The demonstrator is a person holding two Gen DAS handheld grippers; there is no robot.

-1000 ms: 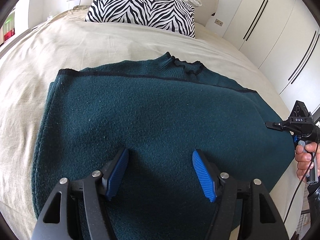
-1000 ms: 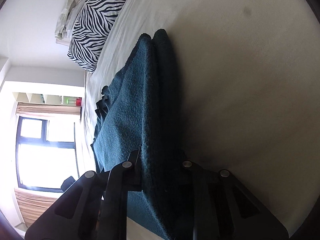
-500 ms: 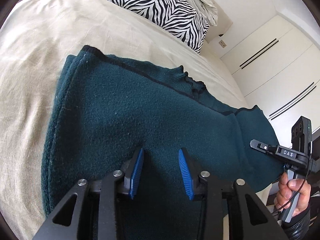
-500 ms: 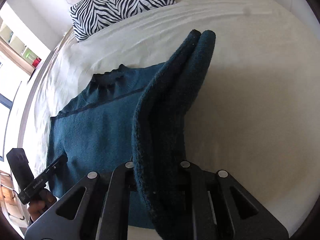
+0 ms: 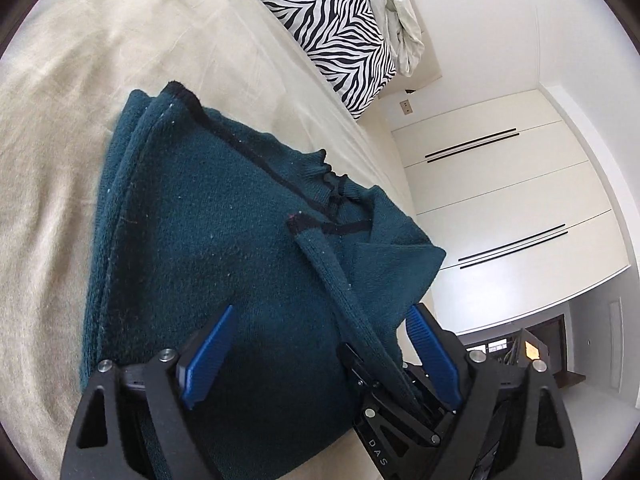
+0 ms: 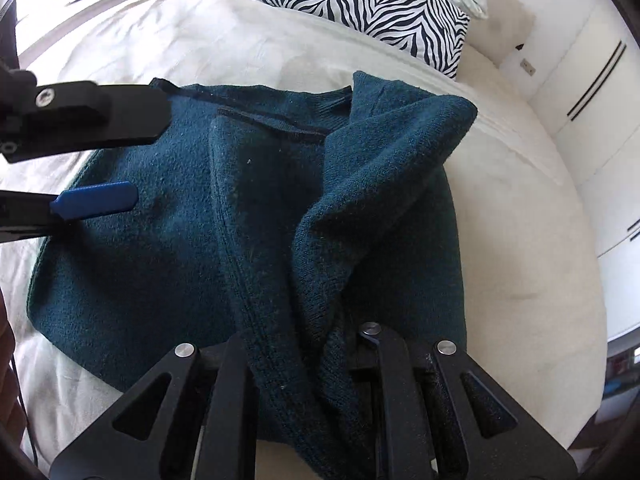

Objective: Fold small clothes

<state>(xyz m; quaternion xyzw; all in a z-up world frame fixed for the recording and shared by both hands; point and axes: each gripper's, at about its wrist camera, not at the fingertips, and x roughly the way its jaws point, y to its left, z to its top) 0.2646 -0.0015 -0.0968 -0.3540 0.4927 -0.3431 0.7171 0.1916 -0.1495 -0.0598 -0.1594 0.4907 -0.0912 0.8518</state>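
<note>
A dark teal knitted sweater (image 5: 208, 240) with black trim lies on the cream bed; it also shows in the right wrist view (image 6: 168, 232). My right gripper (image 6: 304, 344) is shut on a folded side edge of the sweater and holds it lifted over the sweater's body; in the left wrist view it sits low at the right (image 5: 384, 384) with a strip of cloth running into it. My left gripper (image 5: 320, 352) is open, its blue pads (image 5: 208, 348) spread just above the sweater's lower part. It enters the right wrist view from the left (image 6: 96, 160).
A zebra-striped pillow (image 5: 328, 20) and a crumpled white sheet (image 5: 396, 8) lie at the head of the bed (image 5: 60, 80). White wardrobe doors (image 5: 500, 200) stand to the right, beyond the bed's edge.
My right gripper has carried the sweater's side edge up and over toward the middle. My left gripper closed partway, then opened wide again, and now sits next to the right one.
</note>
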